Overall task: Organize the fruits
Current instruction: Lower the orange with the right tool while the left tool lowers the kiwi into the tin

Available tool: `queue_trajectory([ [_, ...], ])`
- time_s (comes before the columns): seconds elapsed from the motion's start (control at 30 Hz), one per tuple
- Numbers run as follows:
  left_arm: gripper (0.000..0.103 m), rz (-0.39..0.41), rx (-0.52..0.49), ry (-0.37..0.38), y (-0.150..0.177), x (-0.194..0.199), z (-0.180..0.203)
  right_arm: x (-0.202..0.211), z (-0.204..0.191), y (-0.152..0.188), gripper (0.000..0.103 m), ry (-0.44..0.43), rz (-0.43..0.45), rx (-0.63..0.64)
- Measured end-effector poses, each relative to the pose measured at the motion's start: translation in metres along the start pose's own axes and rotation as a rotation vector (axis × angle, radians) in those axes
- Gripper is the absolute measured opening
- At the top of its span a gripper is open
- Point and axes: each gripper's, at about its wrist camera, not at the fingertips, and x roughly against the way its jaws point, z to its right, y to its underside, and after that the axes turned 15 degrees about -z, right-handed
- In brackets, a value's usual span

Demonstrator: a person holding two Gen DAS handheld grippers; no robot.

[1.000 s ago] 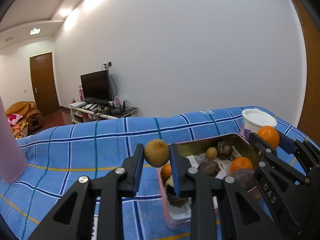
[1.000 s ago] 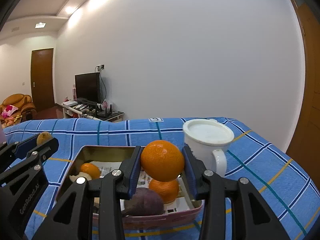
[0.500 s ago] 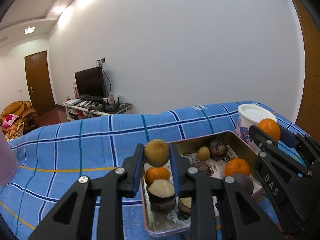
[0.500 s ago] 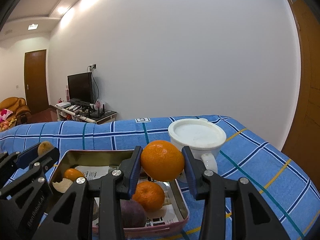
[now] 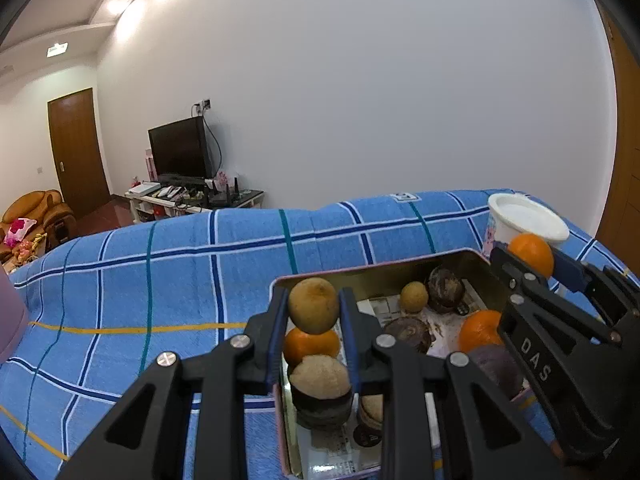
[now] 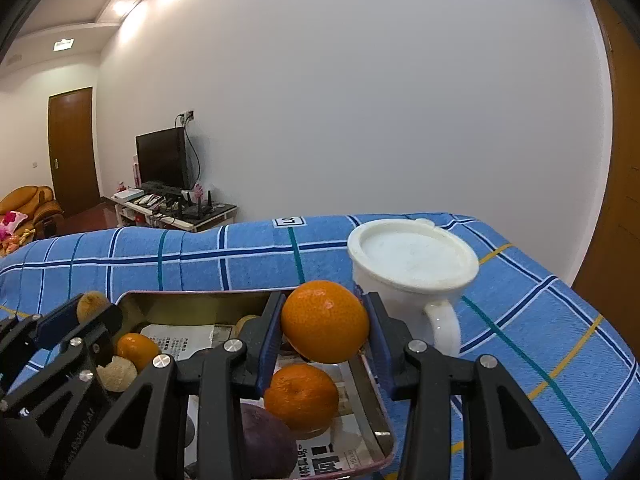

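Note:
My left gripper (image 5: pixel 314 312) is shut on a small brown round fruit (image 5: pixel 313 305) and holds it above the left end of a metal tin (image 5: pixel 384 270). My right gripper (image 6: pixel 325 326) is shut on an orange (image 6: pixel 325 321) above the tin's right end (image 6: pixel 372 392). The tin, lined with printed paper, holds oranges (image 6: pixel 301 396), a purple fruit (image 6: pixel 264 442), dark brown fruits (image 5: pixel 444 289) and a cut pale fruit (image 5: pixel 320 378). Each gripper shows in the other's view: the right one (image 5: pixel 532 258) and the left one (image 6: pixel 90 308).
The tin lies on a blue plaid cloth (image 5: pixel 180 272). A white lidded mug (image 6: pixel 412 268) stands just right of the tin. A pink object (image 5: pixel 10 328) is at the far left edge. A TV stand and door are in the background.
Both grippers have shifted left over the tin while still holding their fruits. The tin now sits more directly under the left gripper.

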Motion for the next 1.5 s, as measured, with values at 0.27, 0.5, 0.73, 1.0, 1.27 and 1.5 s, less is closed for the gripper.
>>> queue_trajectory([
  [0.27,0.027,-0.019,0.001,0.003,-0.003,-0.006,0.001,-0.011,-0.011,-0.002,0.042,-0.019,-0.044,0.049],
  [0.5,0.027,-0.035,0.006,0.002,-0.004,-0.010,0.000,-0.017,-0.017,-0.003,0.042,-0.026,-0.067,0.076],
  [0.73,0.027,-0.051,0.006,-0.003,-0.007,-0.015,0.002,-0.021,-0.019,-0.004,0.042,-0.034,-0.090,0.087],
  [1.0,0.027,-0.078,0.025,0.000,-0.008,-0.022,-0.003,-0.033,-0.023,-0.006,0.042,-0.077,-0.151,0.122],
  [1.27,0.027,-0.119,0.034,0.008,-0.009,-0.031,-0.004,-0.044,-0.025,-0.007,0.042,-0.115,-0.199,0.139],
  [1.5,0.027,-0.144,0.047,0.022,-0.009,-0.035,-0.007,-0.046,-0.028,-0.006,0.043,-0.135,-0.202,0.156],
])
